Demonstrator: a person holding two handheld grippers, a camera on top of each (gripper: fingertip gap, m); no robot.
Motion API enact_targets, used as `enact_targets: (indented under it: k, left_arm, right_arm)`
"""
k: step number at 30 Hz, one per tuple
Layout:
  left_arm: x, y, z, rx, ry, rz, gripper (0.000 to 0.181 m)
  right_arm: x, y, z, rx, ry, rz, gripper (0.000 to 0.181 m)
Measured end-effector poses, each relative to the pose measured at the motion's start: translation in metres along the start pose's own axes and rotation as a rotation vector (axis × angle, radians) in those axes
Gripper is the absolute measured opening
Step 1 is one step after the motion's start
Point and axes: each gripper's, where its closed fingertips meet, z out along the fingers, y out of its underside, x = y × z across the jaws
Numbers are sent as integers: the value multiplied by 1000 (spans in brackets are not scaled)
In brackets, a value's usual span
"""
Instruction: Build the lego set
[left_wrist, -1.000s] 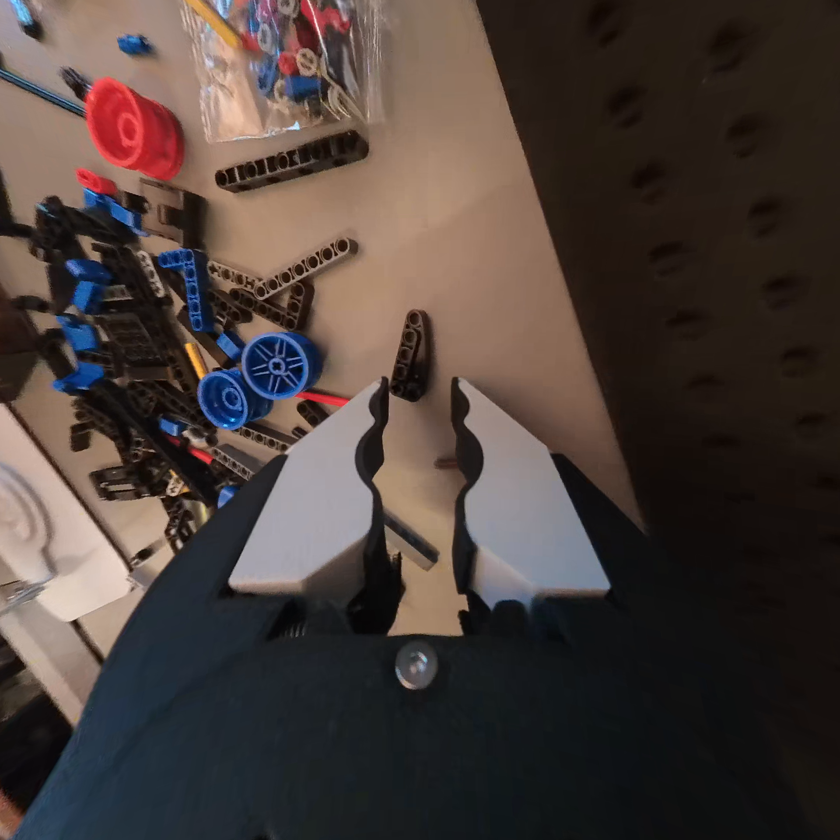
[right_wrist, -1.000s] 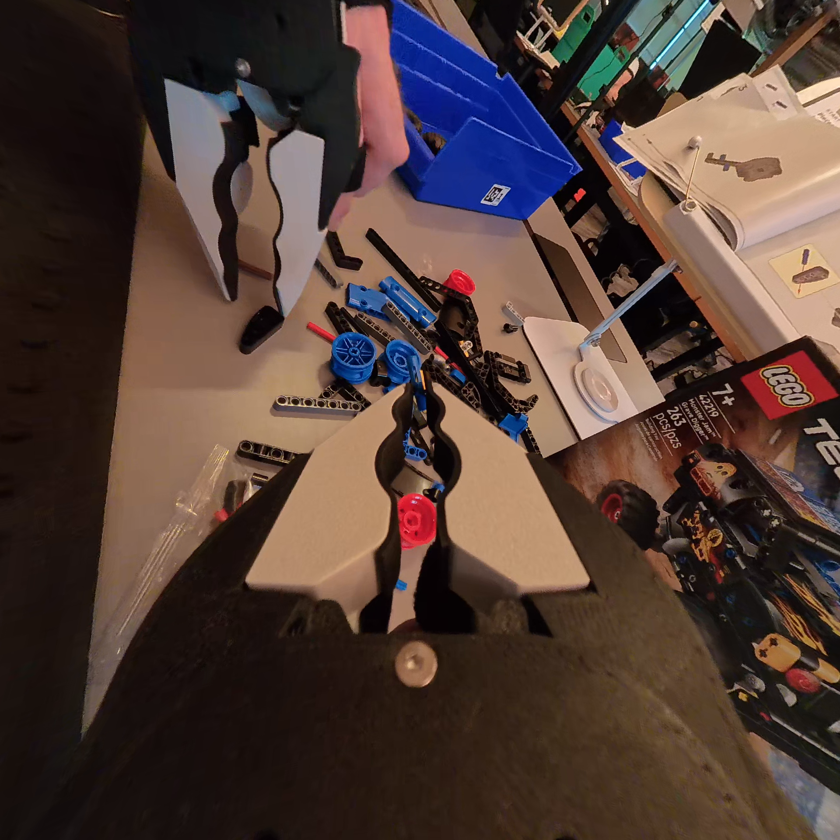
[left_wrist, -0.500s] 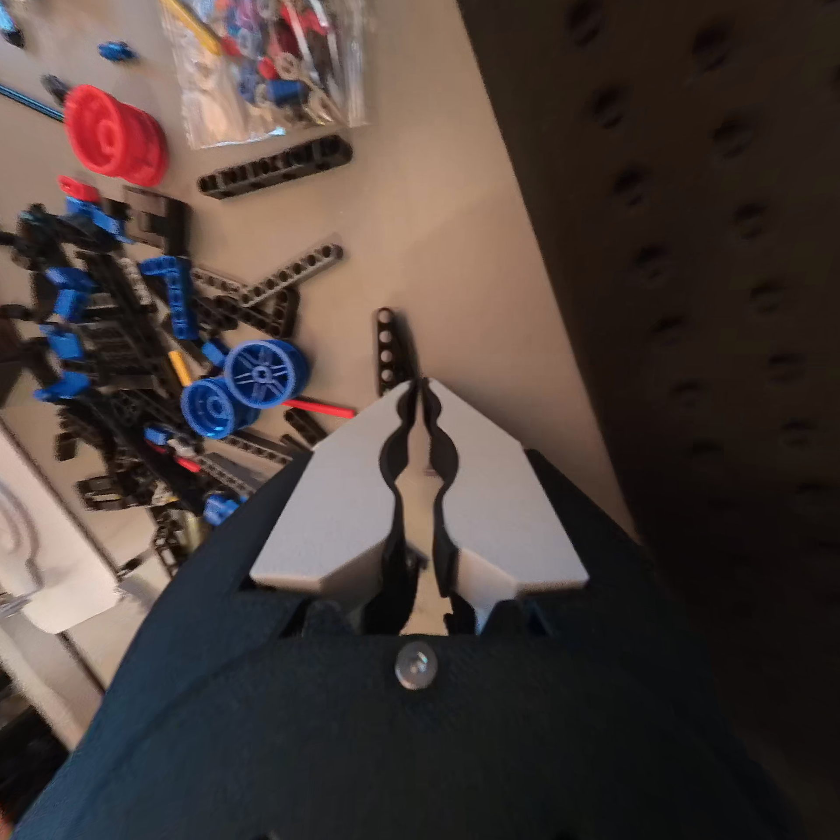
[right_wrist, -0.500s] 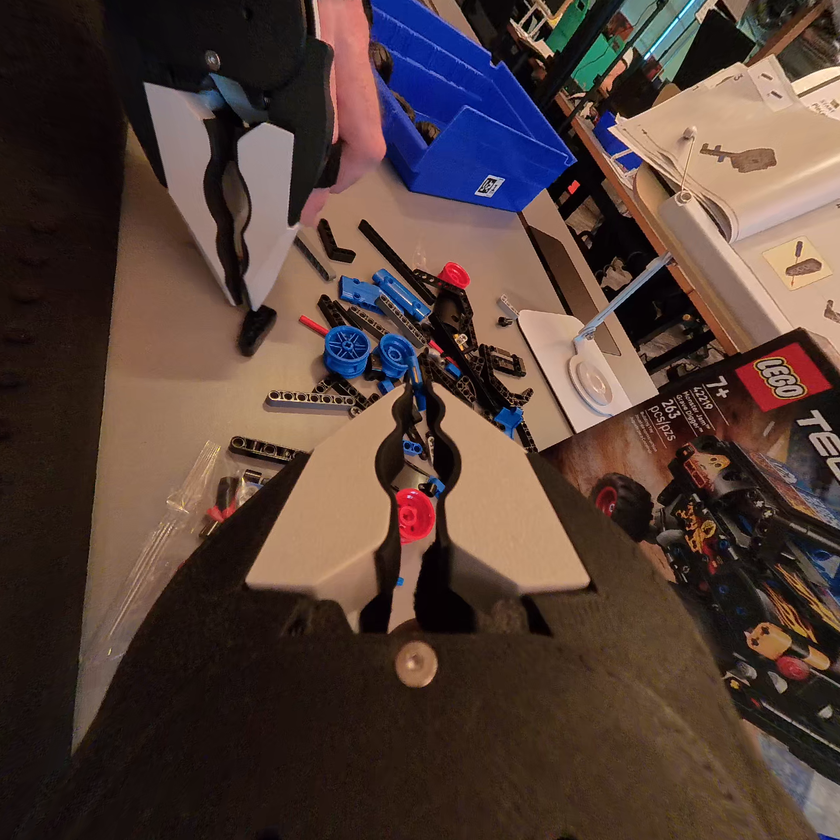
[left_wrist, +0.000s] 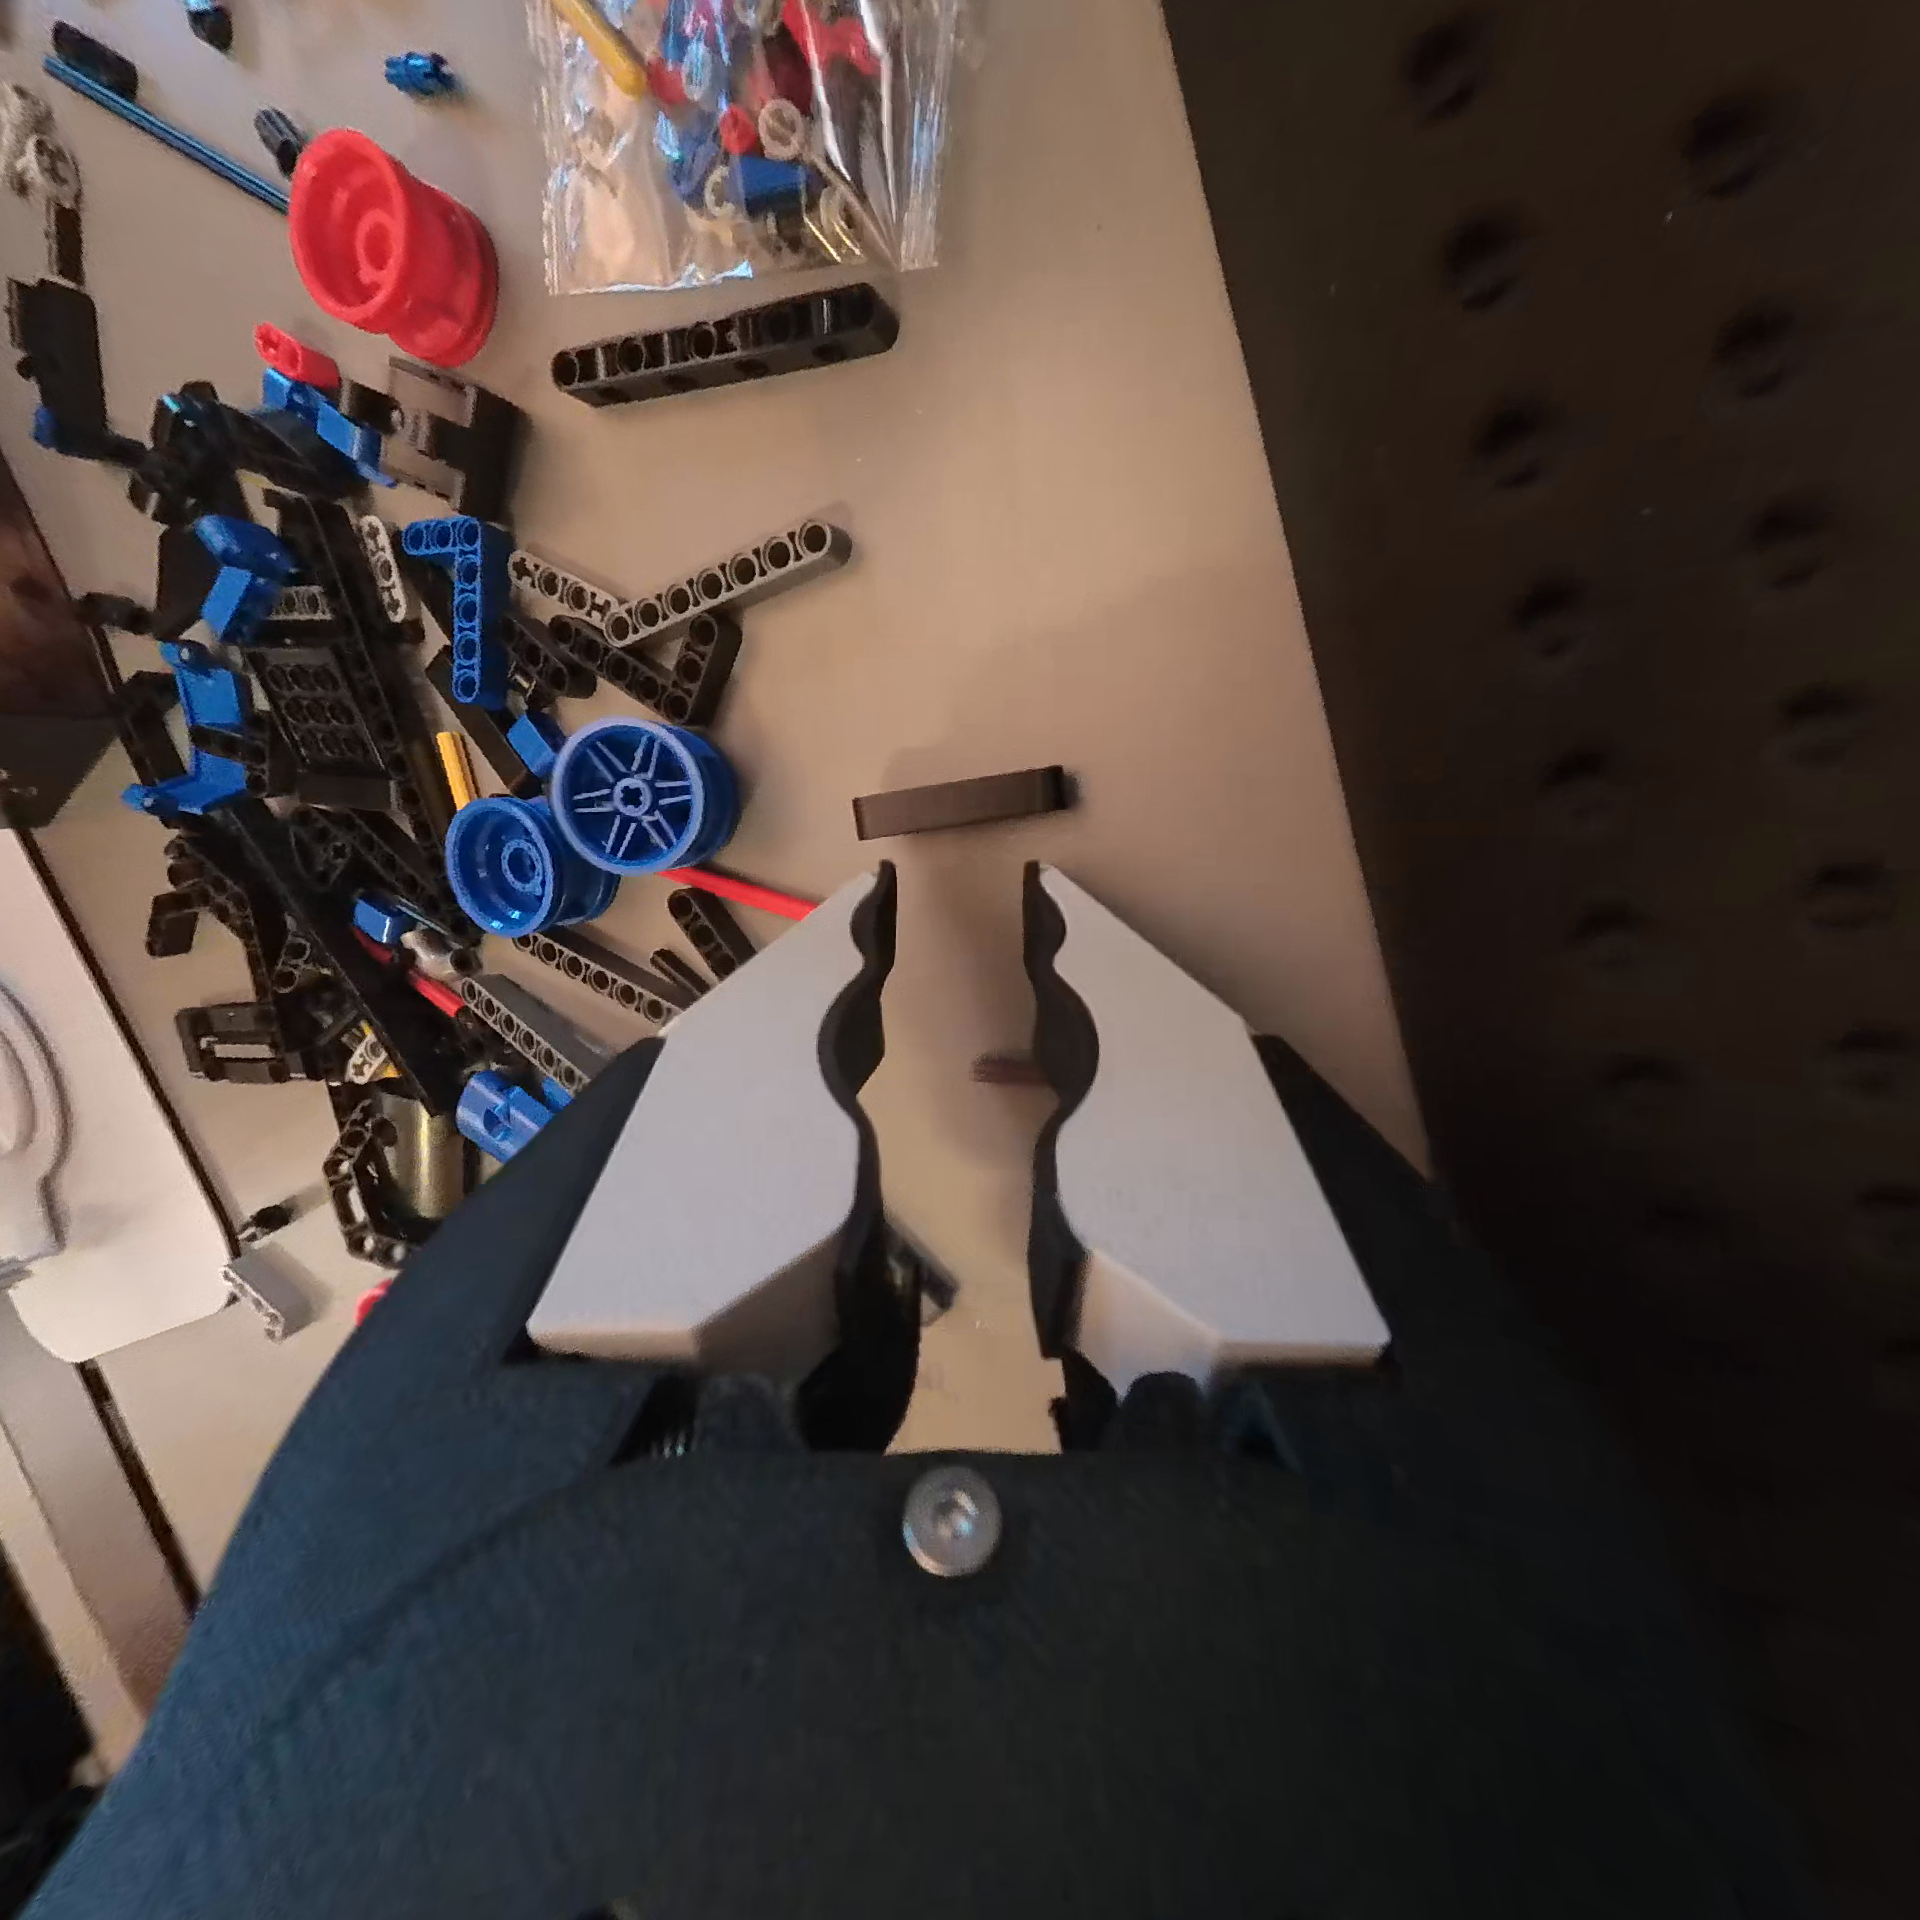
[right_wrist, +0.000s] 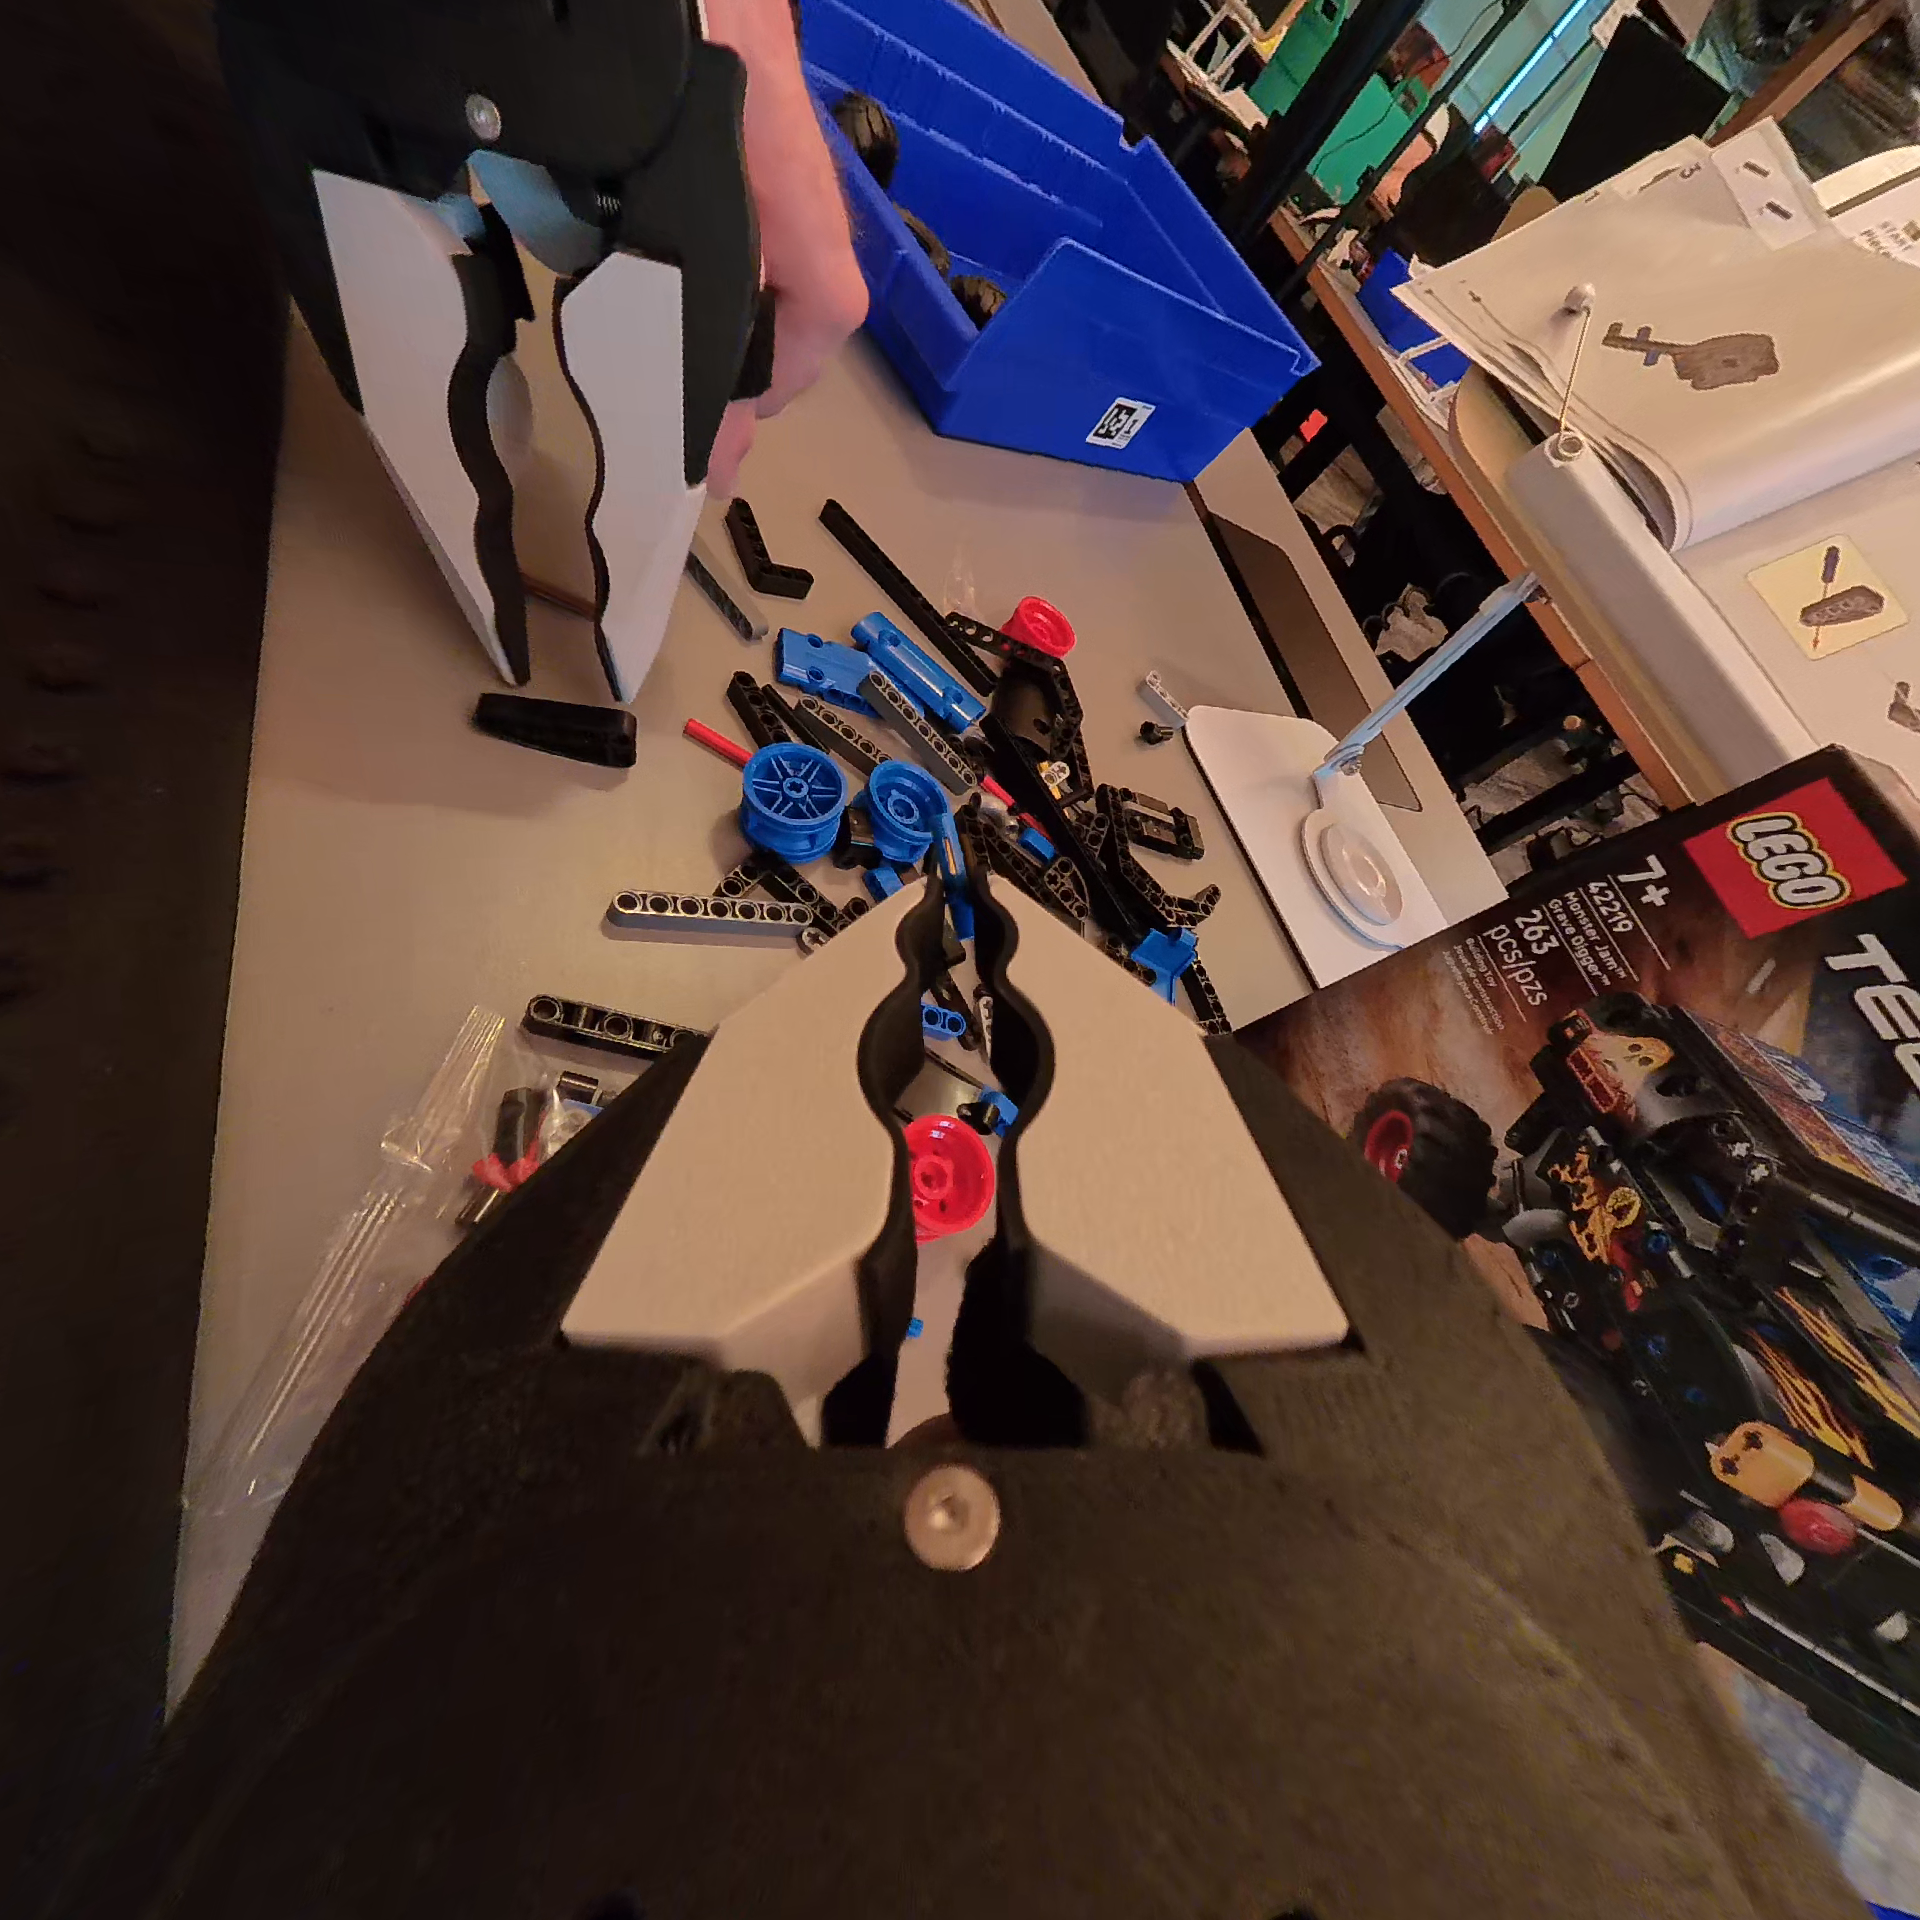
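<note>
My left gripper (left_wrist: 956, 878) is open and empty, low over the grey table (left_wrist: 1091, 468). A short black beam (left_wrist: 961, 802) lies crosswise on its edge just beyond the fingertips. In the right wrist view the left gripper (right_wrist: 566, 665) hovers just above that beam (right_wrist: 556, 730). Two blue wheels (left_wrist: 644, 795) sit left of it, beside a pile of black and blue parts (left_wrist: 312, 727). My right gripper (right_wrist: 953, 883) is shut and empty, held above the pile (right_wrist: 1039, 831), with a red wheel (right_wrist: 945, 1184) showing between its fingers.
A clear bag of small parts (left_wrist: 738, 135), a long black beam (left_wrist: 727, 343) and a grey beam (left_wrist: 727, 582) lie farther out. A blue bin (right_wrist: 1039, 312), the set's box (right_wrist: 1662, 1195) and a booklet on a white stand (right_wrist: 1299, 831) border the pile. A dark perforated panel (left_wrist: 1662, 727) runs along the table's edge. My right fingertips sit around 15 cm from my left ones.
My left gripper closed at the short black beam, then opened again. The beam has turned from pointing away to lying crosswise on its edge. The right gripper has barely moved.
</note>
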Motion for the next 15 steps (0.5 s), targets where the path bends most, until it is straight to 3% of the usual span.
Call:
enact_targets:
  k: [8,15]
  left_arm:
    - [-7,-7,-4,27,-42,-215,29]
    - [-8,-2,-2,20,-67,-274,34]
  right_arm:
    - [-1,-1,0,4,-8,1,3]
    - [-1,-1,-1,3,-5,2,3]
